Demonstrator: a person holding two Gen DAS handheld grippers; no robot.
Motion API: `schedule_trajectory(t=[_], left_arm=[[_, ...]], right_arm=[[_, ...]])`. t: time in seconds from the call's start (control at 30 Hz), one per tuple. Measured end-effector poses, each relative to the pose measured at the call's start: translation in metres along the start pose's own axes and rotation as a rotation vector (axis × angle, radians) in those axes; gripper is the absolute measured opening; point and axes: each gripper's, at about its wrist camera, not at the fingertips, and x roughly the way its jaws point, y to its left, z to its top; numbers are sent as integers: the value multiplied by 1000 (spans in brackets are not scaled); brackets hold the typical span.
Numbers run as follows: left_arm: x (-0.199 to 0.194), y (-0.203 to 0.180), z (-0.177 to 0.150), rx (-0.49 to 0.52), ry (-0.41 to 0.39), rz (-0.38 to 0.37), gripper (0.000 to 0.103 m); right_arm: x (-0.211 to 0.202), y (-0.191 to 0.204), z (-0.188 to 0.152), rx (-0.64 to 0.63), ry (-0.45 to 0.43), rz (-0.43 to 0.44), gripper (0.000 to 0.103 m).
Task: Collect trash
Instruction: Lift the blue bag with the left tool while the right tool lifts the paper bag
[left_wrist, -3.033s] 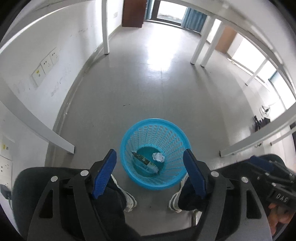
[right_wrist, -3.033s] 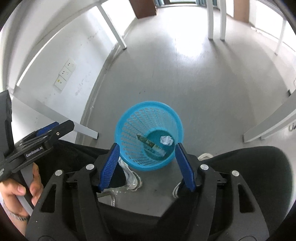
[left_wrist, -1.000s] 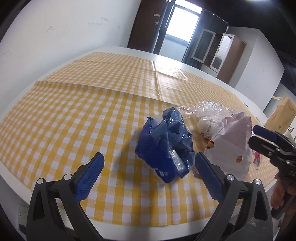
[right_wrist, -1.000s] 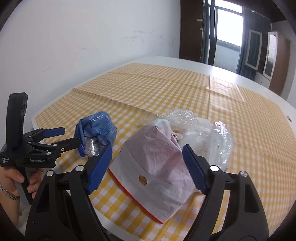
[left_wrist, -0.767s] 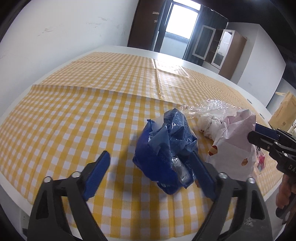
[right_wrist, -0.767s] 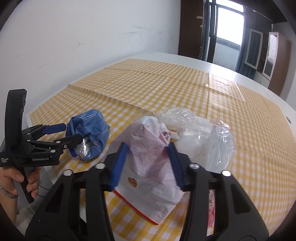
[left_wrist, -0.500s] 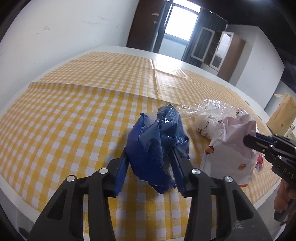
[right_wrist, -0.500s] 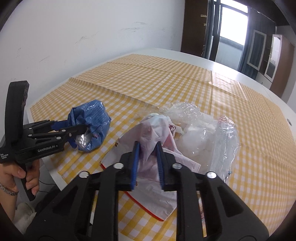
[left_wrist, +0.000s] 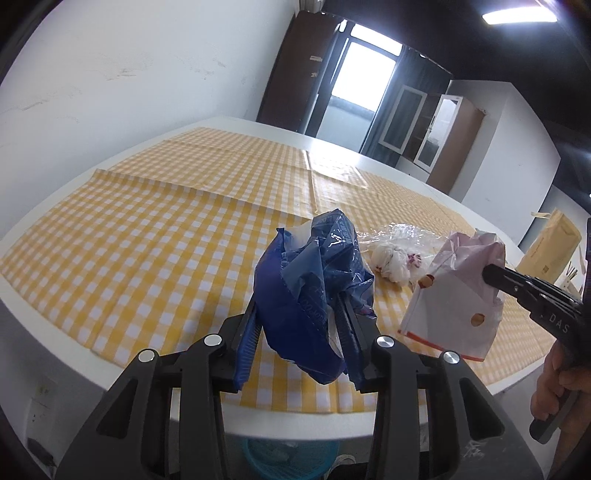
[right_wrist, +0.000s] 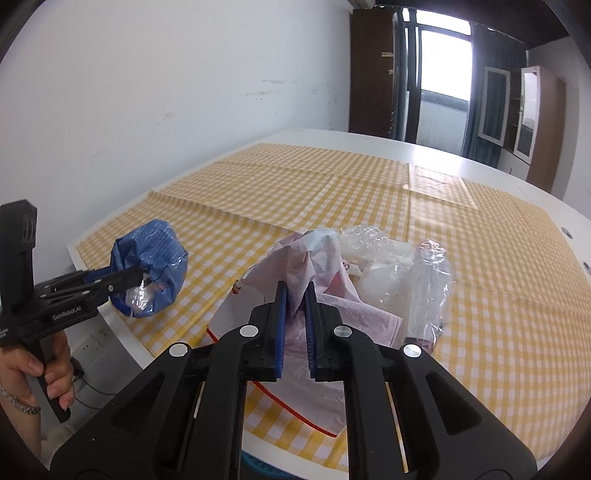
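Note:
My left gripper (left_wrist: 301, 314) is shut on a crumpled blue plastic bag (left_wrist: 314, 273) and holds it just above the near edge of the yellow checked tablecloth (left_wrist: 166, 229); it also shows in the right wrist view (right_wrist: 151, 266). My right gripper (right_wrist: 294, 306) is shut on a pink-white plastic bag (right_wrist: 306, 258), lifted at its top; that bag also shows in the left wrist view (left_wrist: 458, 299). Clear crumpled plastic (right_wrist: 402, 269) lies behind it. The blue basket (left_wrist: 288, 458) sits on the floor under the table edge.
A white wall runs along the left side. A brown paper bag (left_wrist: 546, 247) stands off the table's right end. Dark cabinets and a doorway are at the back. The far half of the tablecloth (right_wrist: 332, 177) carries nothing.
Both grippers rose from over the basket to the table, then closed: the left on the blue bag, the right on the pink-white bag. Both bags are lifted slightly.

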Motion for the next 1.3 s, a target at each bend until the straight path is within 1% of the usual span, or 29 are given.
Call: schedule_trajectory(t=[0.13, 0.23, 0.47, 0.53, 0.6, 0.73, 0.83, 1.03, 1.3], left_arm=[[-16, -1, -6, 2, -15, -14, 38], [-30, -2, -14, 3, -27, -31, 38], [-54, -11, -35, 61, -44, -28, 38], [-61, -11, -42, 52, -39, -49, 38], [-67, -12, -48, 34, -28, -88, 38], [-82, -20, -62, 72, -44, -69, 38], [-86, -26, -74, 108, -32, -68, 38], [-88, -27, -103, 122, 5, -81, 38], [-70, -31, -139, 155, 90, -108, 38]], right_arm=[[-21, 6, -6, 5, -44, -4, 8], [-36, 7, -15, 29, -61, 19, 8], [-58, 11, -47, 54, -44, 48, 8], [-65, 13, -56, 63, -44, 58, 8], [-73, 15, -62, 63, -49, 66, 8], [-88, 17, -76, 84, -54, 65, 8], [-96, 18, -91, 111, -55, 71, 8], [-108, 20, -128, 146, -35, 70, 8], [-99, 25, -173, 190, 28, 84, 8]])
